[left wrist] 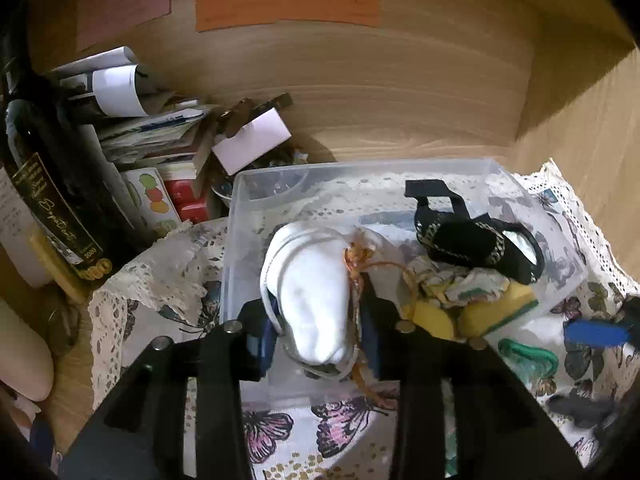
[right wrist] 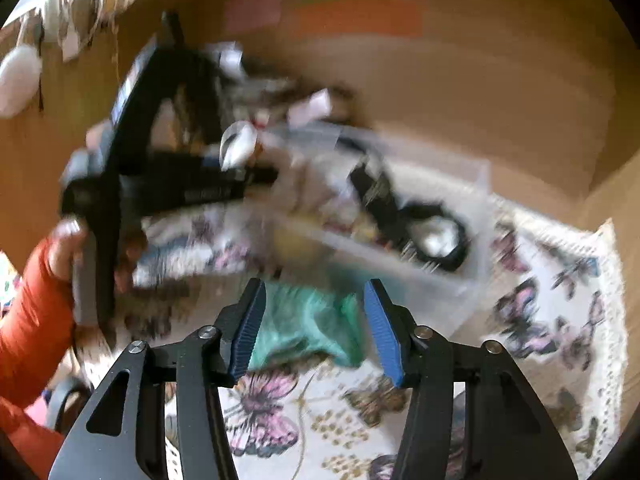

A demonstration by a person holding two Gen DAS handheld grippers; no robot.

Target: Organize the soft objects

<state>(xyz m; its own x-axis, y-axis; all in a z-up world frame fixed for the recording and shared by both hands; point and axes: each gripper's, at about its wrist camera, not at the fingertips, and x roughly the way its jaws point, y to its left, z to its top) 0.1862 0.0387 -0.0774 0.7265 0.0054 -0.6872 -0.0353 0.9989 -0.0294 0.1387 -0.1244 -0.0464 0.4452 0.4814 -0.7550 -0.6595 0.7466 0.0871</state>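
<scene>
My left gripper [left wrist: 316, 332] is shut on a white sock bundle [left wrist: 312, 304] with an orange string, held over the clear plastic bin [left wrist: 360, 172]. In the bin lie a black band with gold trim [left wrist: 472, 240], a patterned cloth [left wrist: 452, 280] and a yellow sponge [left wrist: 496, 312]. My right gripper [right wrist: 316, 328] is open, its blue pads either side of a teal cloth [right wrist: 304, 324] on the butterfly tablecloth [right wrist: 540, 320], just in front of the bin [right wrist: 440, 272]. The right wrist view is blurred. The left gripper [right wrist: 236, 152] with the sock shows there at upper left.
A dark wine bottle [left wrist: 48, 200], rolled papers [left wrist: 116, 88] and small boxes [left wrist: 184, 200] crowd the left. A wooden back wall [left wrist: 360, 100] and a cardboard side [left wrist: 592, 140] close the space. A teal cloth [left wrist: 528, 360] and a blue pad [left wrist: 596, 332] show at right.
</scene>
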